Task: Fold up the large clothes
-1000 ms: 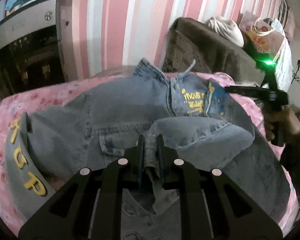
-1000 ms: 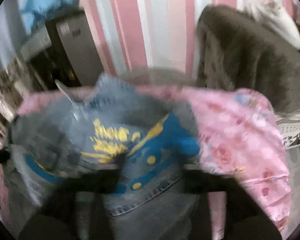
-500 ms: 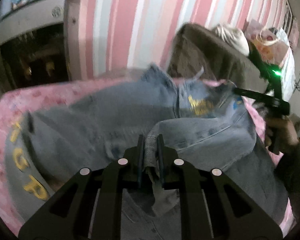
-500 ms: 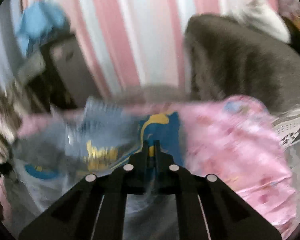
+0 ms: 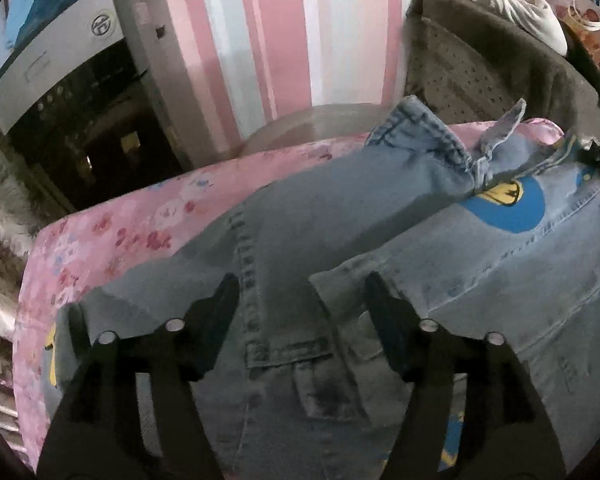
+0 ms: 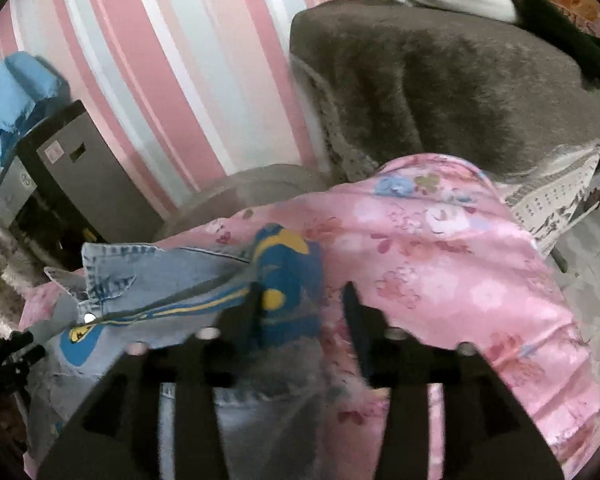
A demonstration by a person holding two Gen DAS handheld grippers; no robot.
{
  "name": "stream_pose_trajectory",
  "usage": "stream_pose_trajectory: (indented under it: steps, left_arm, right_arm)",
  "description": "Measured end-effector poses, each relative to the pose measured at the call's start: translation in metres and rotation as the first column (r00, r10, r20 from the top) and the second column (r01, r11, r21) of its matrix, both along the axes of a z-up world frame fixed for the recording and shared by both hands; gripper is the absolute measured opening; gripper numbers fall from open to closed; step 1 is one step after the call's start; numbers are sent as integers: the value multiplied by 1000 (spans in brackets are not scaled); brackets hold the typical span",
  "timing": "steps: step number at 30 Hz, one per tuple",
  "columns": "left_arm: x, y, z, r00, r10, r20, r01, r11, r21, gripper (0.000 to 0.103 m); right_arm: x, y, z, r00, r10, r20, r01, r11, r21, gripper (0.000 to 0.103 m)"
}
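Left wrist view: the left gripper (image 5: 300,296) jaws are opening, pads clear of the denim jacket (image 5: 380,240), which lies spread on the pink floral sheet (image 5: 140,232) beneath them. Right wrist view: the right gripper (image 6: 300,304) jaws are opening, straddling the jacket's blue-and-yellow edge without pressing it, near the sheet's middle.
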State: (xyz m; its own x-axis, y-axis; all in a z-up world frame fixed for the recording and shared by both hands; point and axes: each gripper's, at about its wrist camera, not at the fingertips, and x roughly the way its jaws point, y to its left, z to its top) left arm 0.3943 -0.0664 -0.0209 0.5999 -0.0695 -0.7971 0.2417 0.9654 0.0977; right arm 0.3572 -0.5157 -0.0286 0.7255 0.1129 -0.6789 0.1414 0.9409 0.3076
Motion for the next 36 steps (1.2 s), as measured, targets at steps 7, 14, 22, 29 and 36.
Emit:
stream_pose_trajectory:
  steps: [7,14,22,29,36]
  left_arm:
    - [-33,19,9,999,29,29,-25,993,-114,88]
    - [-93,35,22,993,75,91,-60,986,-155,90]
    - [-183,97,28,969,206,136,-181,968,-175,95]
    - [-229,156,9,951,297,85,-282,948,-149,95]
    - [-246,153,-3,964,254,75,-241,959,-151,94]
  right_arm:
    - [-53,12,30,994,63,93,-58,997,-60,70]
    - [-116,41,33,990,113,84,-100,984,-147,74]
    - [-202,42,36,987,127,95,-116,986,-121,81]
    - [-254,39,22,990,107,92,-101,993,-69,81]
    - [-266,36,17,992,91,83,-89,996,-32,81]
